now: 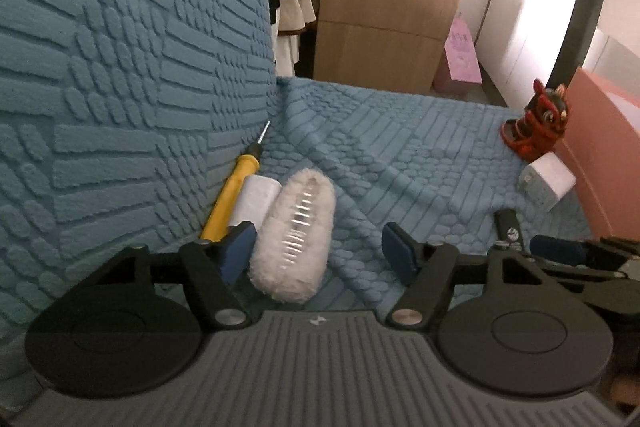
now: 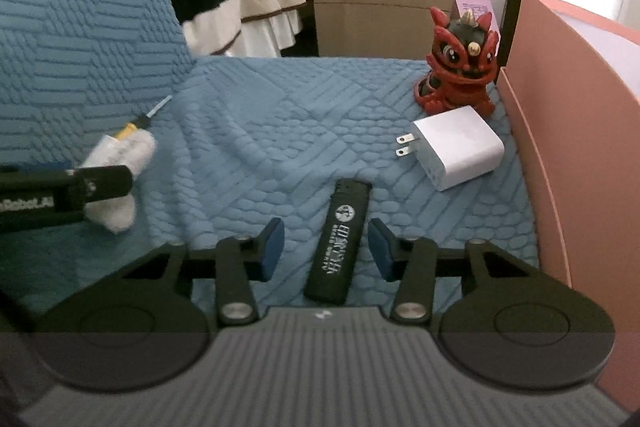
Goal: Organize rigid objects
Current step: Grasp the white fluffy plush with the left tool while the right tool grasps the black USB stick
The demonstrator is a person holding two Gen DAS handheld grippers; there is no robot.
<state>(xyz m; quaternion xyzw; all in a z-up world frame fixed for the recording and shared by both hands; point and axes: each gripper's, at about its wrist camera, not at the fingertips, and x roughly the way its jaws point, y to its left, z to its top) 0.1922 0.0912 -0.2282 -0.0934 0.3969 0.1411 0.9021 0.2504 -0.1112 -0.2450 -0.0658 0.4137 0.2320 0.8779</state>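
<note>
Both tongs are down low over the blue quilted sofa cover (image 2: 304, 115), each straddling 1 item, neither gripping yet.

Left gripper (image 1: 318, 251): jaws about half open. The white fluffy hair clip (image 1: 294, 235) sits between them, pressed near the left pad, w/ a clear gap to the right pad. Just left of the clip, a white cylinder (image 1: 256, 197) and a yellow screwdriver (image 1: 228, 201) are wedged against the upright backrest.

Right gripper (image 2: 326, 247): jaws narrower, black lighter (image 2: 338, 247) lying lengthwise between them, gaps on both sides, so nothing held.

Far right: white charger (image 2: 460, 147) and red lion figurine (image 2: 460, 67), near the pink box (image 2: 552, 147).

What could go wrong, imo:
- The clip is off-centre, so a squeeze may shove it sideways or catch only the fuzz, which then slips out on the lift.
- The left pad is right by the cylinder, so it could snag that and drag the screwdriver along.
- The lighter is slim and slick on a soft cover. Pads may pinch fabric w/ it, or it pivots if caught near 1 end.
- The 2 tongs are close, so they could knock each other.
</note>
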